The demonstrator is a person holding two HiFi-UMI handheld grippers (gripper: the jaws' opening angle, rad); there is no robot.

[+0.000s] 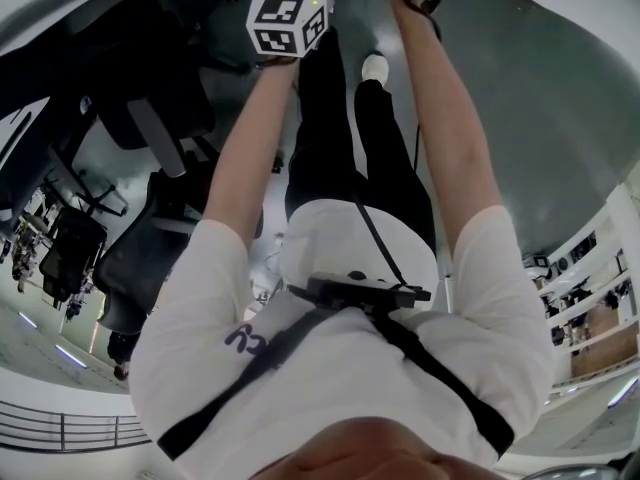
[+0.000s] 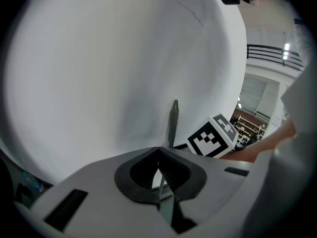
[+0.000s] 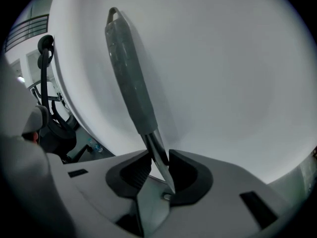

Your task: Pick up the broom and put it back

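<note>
Closest in, saw a white shirt [image 1: 340, 358] crossed by one black strap [image 1: 440, 368], its dark print too warped to read. Counted two bare arms reaching forward, two marker cubes [image 1: 287, 23] bearing black-and-white squares, and one white shoe [image 1: 375, 67]. Found one broom handle [image 3: 126, 68], grey grip uppermost, tilted before a plain pale surface [image 3: 223, 73]. Found the right tool [image 3: 157, 155] pinching its metal shaft [image 3: 154, 142] just below the grip. Found the left tool [image 2: 158, 150] pressed together on the thin shaft, farther from the grip, with the right cube just beside. Noted at least two black chairs [image 1: 150, 98] crowding the left edge, and open grey floor [image 1: 520, 118] ahead and to the right.
</note>
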